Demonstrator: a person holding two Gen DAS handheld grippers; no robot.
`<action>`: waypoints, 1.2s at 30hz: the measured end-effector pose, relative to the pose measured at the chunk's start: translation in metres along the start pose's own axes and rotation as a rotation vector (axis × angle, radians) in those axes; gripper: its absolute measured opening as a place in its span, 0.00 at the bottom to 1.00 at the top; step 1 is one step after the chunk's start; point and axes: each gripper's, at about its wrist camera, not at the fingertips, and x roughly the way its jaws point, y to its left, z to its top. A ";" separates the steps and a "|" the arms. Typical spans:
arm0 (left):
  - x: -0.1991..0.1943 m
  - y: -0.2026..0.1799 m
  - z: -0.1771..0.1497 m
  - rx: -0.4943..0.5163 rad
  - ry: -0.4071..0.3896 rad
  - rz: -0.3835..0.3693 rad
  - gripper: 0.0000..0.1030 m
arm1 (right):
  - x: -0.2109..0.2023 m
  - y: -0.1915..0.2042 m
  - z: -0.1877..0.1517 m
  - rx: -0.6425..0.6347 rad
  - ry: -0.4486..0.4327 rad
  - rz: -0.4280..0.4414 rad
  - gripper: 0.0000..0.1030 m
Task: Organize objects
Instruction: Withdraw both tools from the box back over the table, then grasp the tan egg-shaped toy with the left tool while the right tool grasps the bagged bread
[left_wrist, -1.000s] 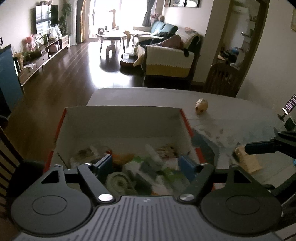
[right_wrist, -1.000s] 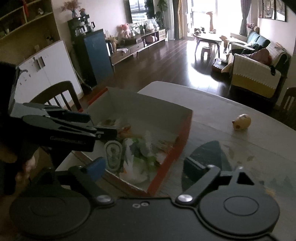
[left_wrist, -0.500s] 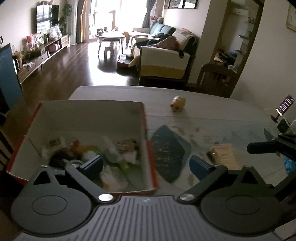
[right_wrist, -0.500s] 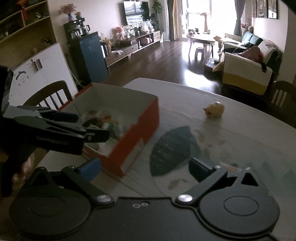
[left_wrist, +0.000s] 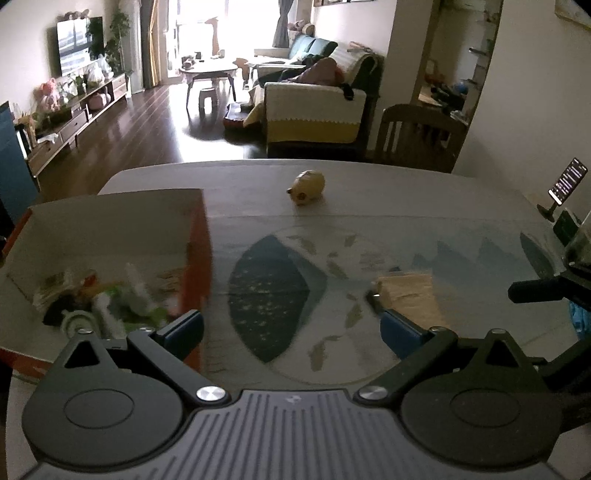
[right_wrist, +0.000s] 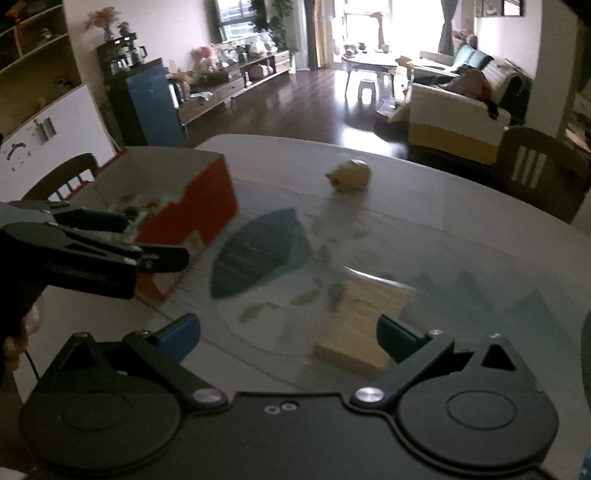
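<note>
A red and white cardboard box (left_wrist: 197, 236) (right_wrist: 207, 199) sits at the table's left, holding several small jumbled items (left_wrist: 110, 299). A flat tan wooden block (left_wrist: 408, 295) (right_wrist: 364, 317) lies on the table to the right. Farther back rests a small yellow pig figure (left_wrist: 306, 186) (right_wrist: 351, 175). My left gripper (left_wrist: 291, 332) is open and empty, hovering over the table between box and block. My right gripper (right_wrist: 288, 332) is also open and empty, just left of the block's near end. The left gripper (right_wrist: 147, 240) shows beside the box in the right wrist view.
The table (left_wrist: 369, 184) has a glass top over a patterned mat with a dark leaf shape (left_wrist: 269, 291). A phone on a stand (left_wrist: 565, 182) stands at the right edge. Wooden chairs (left_wrist: 417, 136) (right_wrist: 62, 177) stand around the table. A sofa (left_wrist: 314, 114) lies beyond.
Both grippers have swung rightward, away from the box and toward the wooden block. The box has slid to the left of both views. Both grippers stayed open.
</note>
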 end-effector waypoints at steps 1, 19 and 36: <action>0.002 -0.004 0.000 0.001 -0.003 0.001 0.99 | 0.001 -0.005 -0.002 0.005 0.002 -0.005 0.99; 0.079 -0.023 0.065 0.138 0.028 -0.060 1.00 | 0.047 -0.045 0.000 0.107 0.050 -0.082 0.99; 0.217 -0.027 0.162 0.263 0.077 -0.045 1.00 | 0.107 -0.064 0.021 0.227 0.095 -0.160 0.99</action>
